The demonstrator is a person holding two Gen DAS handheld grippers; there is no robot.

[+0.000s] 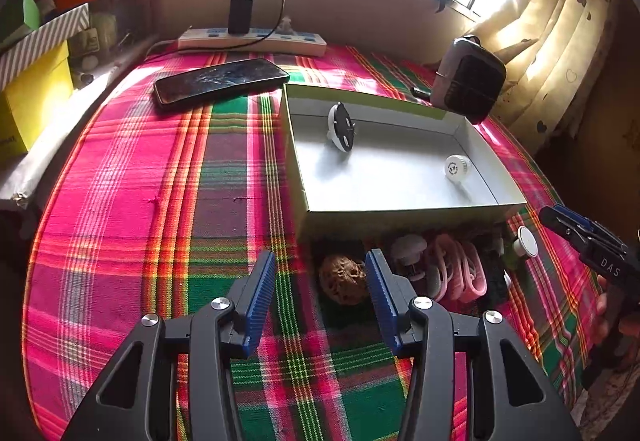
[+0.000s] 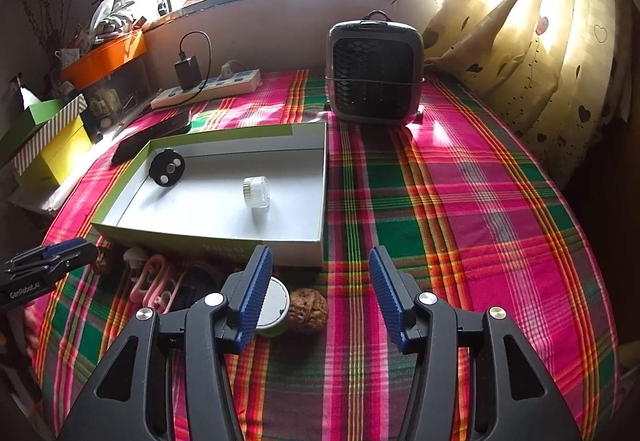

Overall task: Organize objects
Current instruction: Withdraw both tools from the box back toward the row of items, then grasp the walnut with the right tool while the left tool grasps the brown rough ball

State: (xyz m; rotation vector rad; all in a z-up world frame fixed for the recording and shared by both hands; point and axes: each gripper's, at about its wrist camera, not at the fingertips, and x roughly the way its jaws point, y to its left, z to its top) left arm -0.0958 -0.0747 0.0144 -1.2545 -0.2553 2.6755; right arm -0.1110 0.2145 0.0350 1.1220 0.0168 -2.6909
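Note:
A shallow white box (image 1: 400, 215) (image 2: 208, 241) sits on the plaid cloth. In it lie a black-and-white disc (image 1: 341, 127) (image 2: 167, 168) and a small clear jar (image 1: 457, 168) (image 2: 256, 192). In front of the box lie a walnut (image 1: 343, 278) (image 2: 308, 310), a white knob piece (image 1: 409, 250), pink clips (image 1: 460, 273) (image 2: 154, 283) and a white-topped green cap (image 1: 527, 242) (image 2: 275, 307). My left gripper (image 1: 320, 301) is open and empty just before the walnut. My right gripper (image 2: 316, 293) is open and empty over a second walnut and the cap.
A phone (image 1: 220, 81) lies left of the box. A power strip (image 1: 252, 41) (image 2: 208, 87) with a charger lies by the wall. A small heater (image 2: 375, 69) (image 1: 468, 79) stands at the back right. Boxes (image 1: 36, 81) stack at the left edge. A curtain (image 2: 540, 41) hangs right.

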